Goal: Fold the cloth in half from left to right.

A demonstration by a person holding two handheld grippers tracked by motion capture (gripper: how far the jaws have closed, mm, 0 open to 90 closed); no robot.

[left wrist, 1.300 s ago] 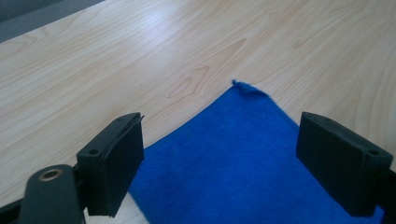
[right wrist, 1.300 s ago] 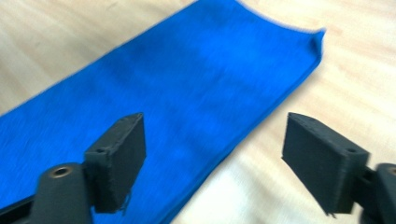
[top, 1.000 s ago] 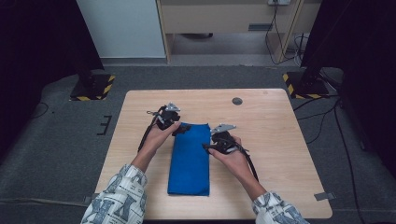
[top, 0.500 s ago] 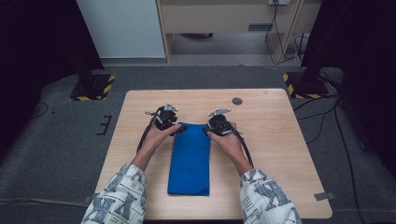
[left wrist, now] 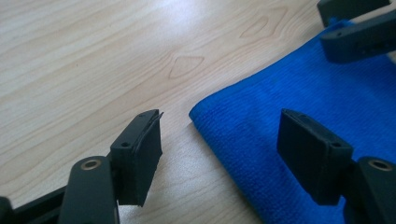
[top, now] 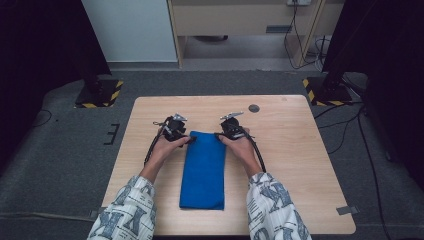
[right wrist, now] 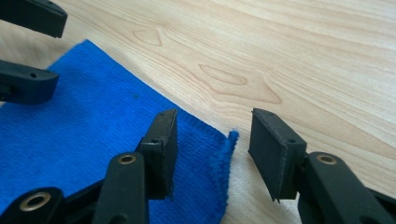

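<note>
A blue towel [top: 202, 170], folded into a long strip, lies on the wooden table [top: 300, 150]. My left gripper [top: 188, 139] is low at its far left corner. In the left gripper view the jaws [left wrist: 222, 135] stand open astride that corner of the towel [left wrist: 280, 107], not touching it, and have just been closing a little. My right gripper [top: 219, 136] is at the far right corner. Its jaws [right wrist: 212, 140] are open around the frayed corner of the towel [right wrist: 93, 130] and have just been opening slightly. Each gripper view also shows the other gripper [left wrist: 355, 32] [right wrist: 28, 46] across the towel.
A small dark round disc [top: 254, 108] is set into the table beyond the right gripper. Black stands with yellow-striped bases [top: 97, 95] [top: 325, 90] flank the table's far corners on the floor. Cables trail from both grippers along the forearms.
The right hand has moved away from me along the towel's right edge to its far corner. The left hand has stayed at the far left corner, sinking slightly.
</note>
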